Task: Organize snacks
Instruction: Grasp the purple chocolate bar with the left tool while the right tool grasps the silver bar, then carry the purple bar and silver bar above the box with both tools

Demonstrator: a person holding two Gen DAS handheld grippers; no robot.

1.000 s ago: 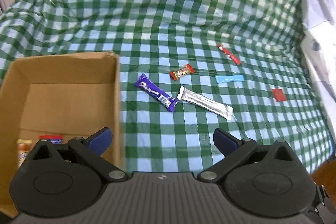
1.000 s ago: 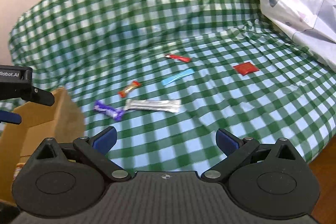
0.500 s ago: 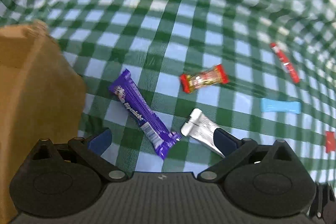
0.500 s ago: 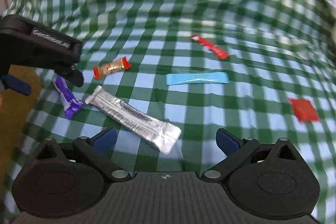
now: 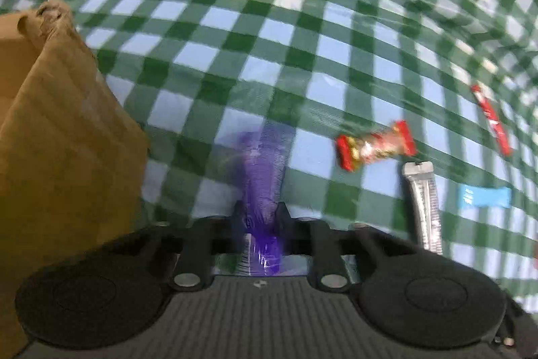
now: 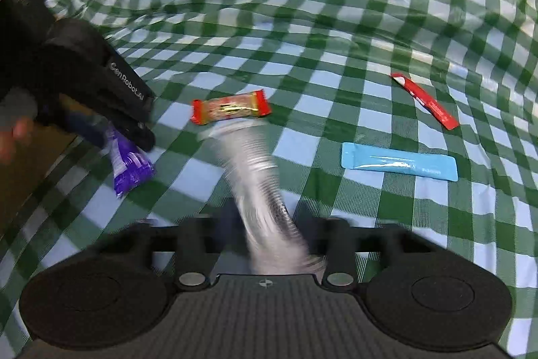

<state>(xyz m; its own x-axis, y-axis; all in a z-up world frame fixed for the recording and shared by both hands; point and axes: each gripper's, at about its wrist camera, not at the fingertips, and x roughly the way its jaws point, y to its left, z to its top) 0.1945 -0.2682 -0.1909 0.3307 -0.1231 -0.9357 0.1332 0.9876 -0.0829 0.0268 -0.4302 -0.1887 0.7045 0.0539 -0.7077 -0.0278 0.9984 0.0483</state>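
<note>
Left wrist view first: the left gripper (image 5: 260,217) has its fingers pinched together on the long purple foil-wrapped candy bar (image 5: 264,170), which sticks out ahead, blurred, over the green-and-white checked cloth (image 5: 269,32). Just to the left stands the brown cardboard box (image 5: 60,140), its wall near the bar. Lying on the cloth to the right are a short red-and-gold twist-end candy (image 5: 375,149), a silver foil stick pack (image 5: 424,201), a flat light-blue sachet (image 5: 484,196) and a thin red stick packet (image 5: 490,120).

Over to the right wrist view: the right gripper (image 6: 269,217) is clamped on the silver foil stick pack (image 6: 259,184), gripped toward its near end, the far end smeared with blur and touching or just short of the red-and-gold candy (image 6: 231,111). The left gripper (image 6: 111,120) shows at left with the purple bar (image 6: 129,165) drooping from it. The blue sachet (image 6: 400,164) and red stick packet (image 6: 425,101) lie apart on the cloth.

Both packs look light, thin and floppy, with slick foil skins. A pinch near one end lets the rest sag and swing; a hold closer to the middle, across the flat faces, should carry them steadier into the box.
</note>
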